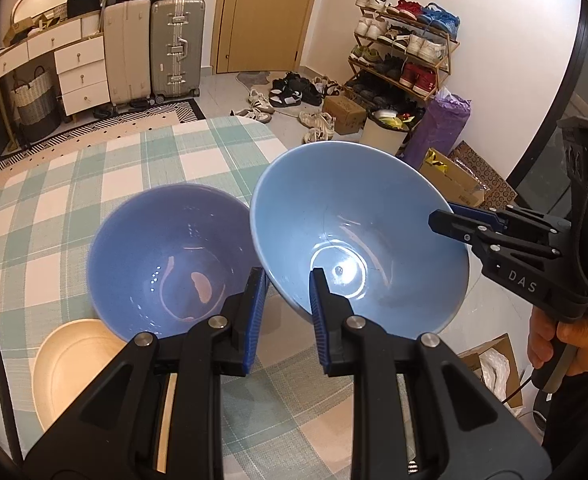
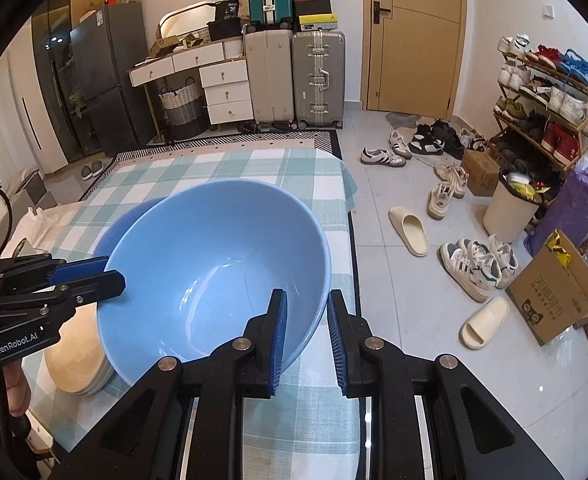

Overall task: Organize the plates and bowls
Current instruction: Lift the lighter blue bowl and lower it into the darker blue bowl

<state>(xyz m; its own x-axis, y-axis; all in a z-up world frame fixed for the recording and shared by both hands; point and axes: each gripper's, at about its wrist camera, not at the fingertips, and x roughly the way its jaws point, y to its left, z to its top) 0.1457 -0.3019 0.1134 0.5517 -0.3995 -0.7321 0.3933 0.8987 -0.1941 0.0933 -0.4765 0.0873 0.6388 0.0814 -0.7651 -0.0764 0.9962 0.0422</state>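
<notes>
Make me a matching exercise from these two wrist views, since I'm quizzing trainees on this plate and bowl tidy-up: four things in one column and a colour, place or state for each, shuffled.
Things
1. light blue bowl
2. periwinkle bowl
3. cream plates
4. tablecloth

Descriptions
A. green and white checks
B. stacked on the table, near the left gripper
C. tilted, rim gripped on opposite sides by both grippers
D. sits on the table, pinkish residue inside

Pairs: 1-C, 2-D, 3-B, 4-A

The right gripper holds the near rim in its own view.

Tiled floor (image 2: 406, 280) w/ shoe rack (image 2: 542, 108)
</notes>
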